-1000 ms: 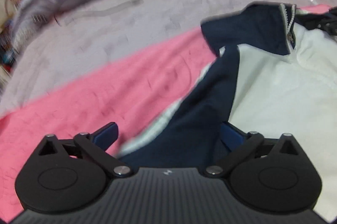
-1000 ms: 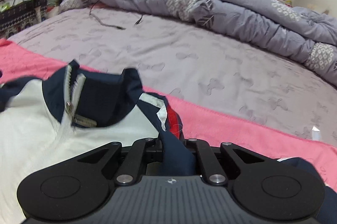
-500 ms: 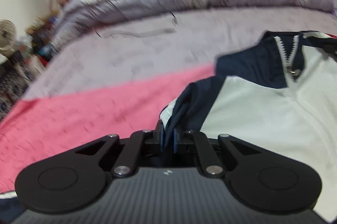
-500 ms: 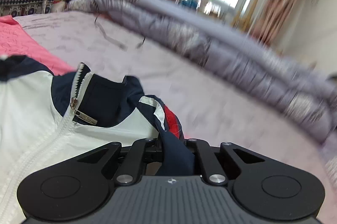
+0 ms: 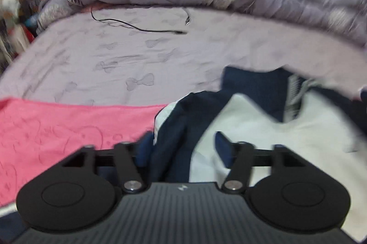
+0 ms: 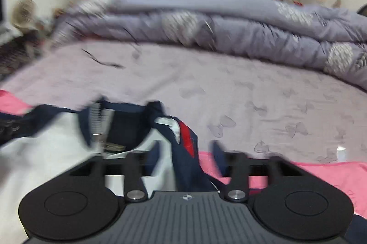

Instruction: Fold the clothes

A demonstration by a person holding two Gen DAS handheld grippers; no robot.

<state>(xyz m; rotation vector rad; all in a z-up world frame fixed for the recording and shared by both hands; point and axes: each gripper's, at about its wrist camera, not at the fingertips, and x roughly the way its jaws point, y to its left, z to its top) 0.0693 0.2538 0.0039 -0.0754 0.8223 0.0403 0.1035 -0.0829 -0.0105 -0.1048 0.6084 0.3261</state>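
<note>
A white jacket (image 5: pixel 286 140) with navy shoulders and a navy zipped collar (image 6: pixel 123 124) lies on a pink towel (image 5: pixel 57 129) on the bed. My left gripper (image 5: pixel 183 150) hangs over its navy left shoulder (image 5: pixel 174 129). Its jaws are opening, and the navy fabric stands loose between them, nearer the left finger (image 5: pixel 144 147). My right gripper (image 6: pixel 187 152) is at the other shoulder, where a red stripe (image 6: pixel 187 138) shows. Those jaws are opening too, with the navy fold rising between the fingers and neither pad pressing on it. Both views are blurred.
A lilac sheet (image 5: pixel 137 55) with a bow pattern covers the bed beyond the towel. A folded grey-lilac duvet (image 6: pixel 229 23) lies along the far side. A thin black cable (image 5: pixel 137 26) trails on the sheet. Clutter and a fan (image 6: pixel 23 12) stand at the far left.
Half a second ago both grippers were shut on the jacket's shoulders; now both sets of jaws stand apart. Both views have lifted and show more of the far bed.
</note>
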